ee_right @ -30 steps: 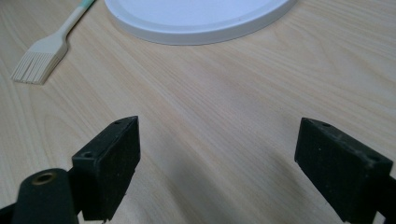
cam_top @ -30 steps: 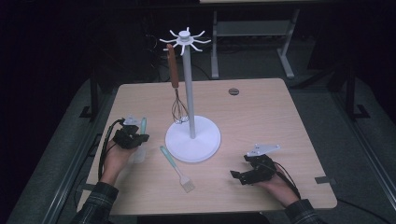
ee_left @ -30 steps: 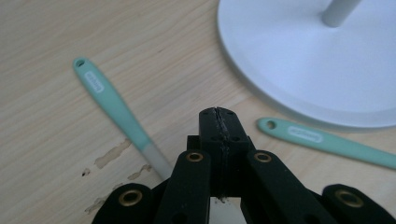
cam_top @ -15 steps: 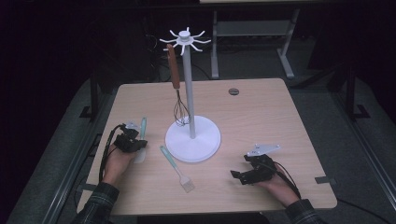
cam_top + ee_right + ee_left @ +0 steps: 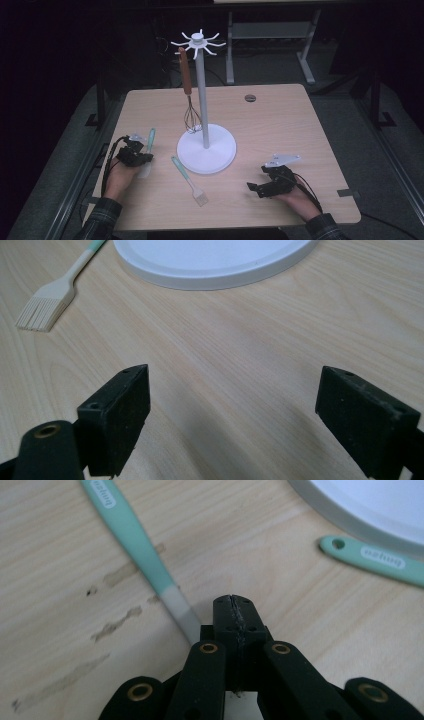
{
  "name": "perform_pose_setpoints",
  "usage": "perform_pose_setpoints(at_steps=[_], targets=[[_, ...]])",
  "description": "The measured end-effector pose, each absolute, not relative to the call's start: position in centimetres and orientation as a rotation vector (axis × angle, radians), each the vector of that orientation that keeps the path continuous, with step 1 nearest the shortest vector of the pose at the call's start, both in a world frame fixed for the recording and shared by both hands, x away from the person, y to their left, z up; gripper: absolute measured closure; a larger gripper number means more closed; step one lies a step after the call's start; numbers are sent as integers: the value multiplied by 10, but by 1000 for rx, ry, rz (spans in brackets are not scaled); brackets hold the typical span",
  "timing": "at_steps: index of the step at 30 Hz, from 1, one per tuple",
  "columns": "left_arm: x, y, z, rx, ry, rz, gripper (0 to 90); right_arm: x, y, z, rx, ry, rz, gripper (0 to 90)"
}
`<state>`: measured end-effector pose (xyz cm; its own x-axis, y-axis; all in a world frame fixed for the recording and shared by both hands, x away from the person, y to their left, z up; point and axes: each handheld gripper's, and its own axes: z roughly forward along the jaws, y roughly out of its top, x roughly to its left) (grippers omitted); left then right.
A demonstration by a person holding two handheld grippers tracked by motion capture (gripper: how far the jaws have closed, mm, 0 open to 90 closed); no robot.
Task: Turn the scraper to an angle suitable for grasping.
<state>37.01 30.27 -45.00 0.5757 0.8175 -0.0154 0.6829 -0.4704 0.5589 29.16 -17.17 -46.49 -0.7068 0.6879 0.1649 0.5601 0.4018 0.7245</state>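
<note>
Your left hand-held gripper (image 5: 136, 155) has slid back toward you, away from the stand (image 5: 206, 148), jaws shut on nothing, beside the spatula (image 5: 137, 537) lying left of the stand. Your right hand-held gripper (image 5: 272, 184) stayed put, jaws wide open, right of it.

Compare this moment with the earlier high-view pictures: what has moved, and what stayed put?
The left gripper, jaws shut with nothing between them, slid toward the person's edge of the table along the mint spatula, which kept its place. Nothing was picked up or released. The right gripper, open, the basting brush, the whisk and the white stand stayed put.
</note>
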Motion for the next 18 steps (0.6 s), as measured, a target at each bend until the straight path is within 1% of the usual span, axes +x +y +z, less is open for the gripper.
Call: perform_pose_setpoints(at_steps=[9, 12, 16, 18], targets=[[358, 317, -449, 2263, 1222, 324, 900, 292, -171, -465, 1114, 2495, 1190, 144], [362, 319, -445, 2231, 1235, 338, 900, 292, -171, -465, 1116, 2495, 1190, 144], [376, 324, -440, 2187, 1264, 392, 900, 293, -171, -466, 1125, 2494, 1189, 144], [385, 326, -439, 2192, 1270, 411, 900, 293, -171, -466, 1122, 2497, 1188, 144]])
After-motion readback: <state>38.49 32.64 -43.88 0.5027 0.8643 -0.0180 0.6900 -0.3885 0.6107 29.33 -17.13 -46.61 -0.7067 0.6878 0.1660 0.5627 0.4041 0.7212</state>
